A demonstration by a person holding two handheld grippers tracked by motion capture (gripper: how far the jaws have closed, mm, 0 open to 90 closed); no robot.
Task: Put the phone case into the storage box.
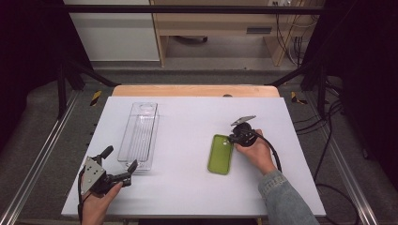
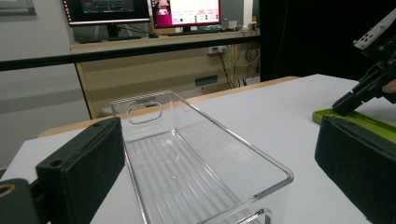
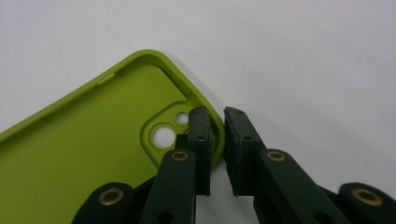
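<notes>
A lime-green phone case (image 1: 219, 154) lies open side up on the white table top, right of centre. My right gripper (image 1: 232, 139) pinches its far right corner. In the right gripper view one jaw stands inside the phone case (image 3: 93, 140) by the camera cut-out and the other outside, with the rim squeezed between them at my right gripper (image 3: 217, 126). My left gripper (image 1: 121, 158) rests open at the near left, its jaws spread before the near end of a clear plastic bin (image 1: 139, 133). The left gripper view looks between the wide jaws of my left gripper (image 2: 224, 158) along the empty bin (image 2: 187, 163).
The white table top (image 1: 187, 192) ends at a wooden strip at the back. Black frame posts and cables stand to either side. In the left gripper view my right gripper (image 2: 343, 105) touches the green case (image 2: 369, 119) at the right.
</notes>
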